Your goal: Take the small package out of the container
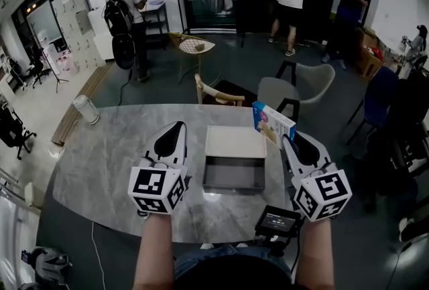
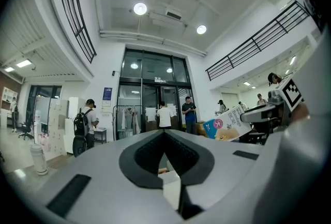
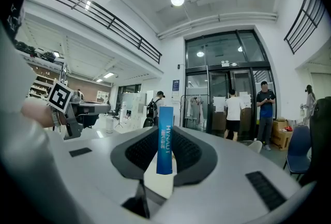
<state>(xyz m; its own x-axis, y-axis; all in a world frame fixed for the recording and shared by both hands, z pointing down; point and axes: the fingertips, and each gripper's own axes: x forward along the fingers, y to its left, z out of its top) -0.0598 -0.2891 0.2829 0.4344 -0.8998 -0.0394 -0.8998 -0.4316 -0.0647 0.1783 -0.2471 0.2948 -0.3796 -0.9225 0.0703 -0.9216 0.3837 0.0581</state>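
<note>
A grey open container (image 1: 234, 176) sits mid-table with its pale lid (image 1: 234, 142) laid back behind it; its inside looks bare. My right gripper (image 1: 285, 140) is to the container's right, raised above the table and shut on the small blue-and-white package (image 1: 273, 122), which sticks up past the jaws. In the right gripper view the package's blue edge (image 3: 165, 139) stands upright between the jaws of that gripper (image 3: 166, 158). My left gripper (image 1: 177, 126) hovers left of the container, shut with nothing in it. The left gripper view shows the same gripper (image 2: 164, 135) with jaws together and the package (image 2: 228, 123) off to the right.
The marble table (image 1: 107, 161) carries a white cylinder (image 1: 86, 109) at its far left and a black device (image 1: 277, 220) at the front edge. Chairs (image 1: 298, 91) stand just behind the table. Several people stand farther back in the room.
</note>
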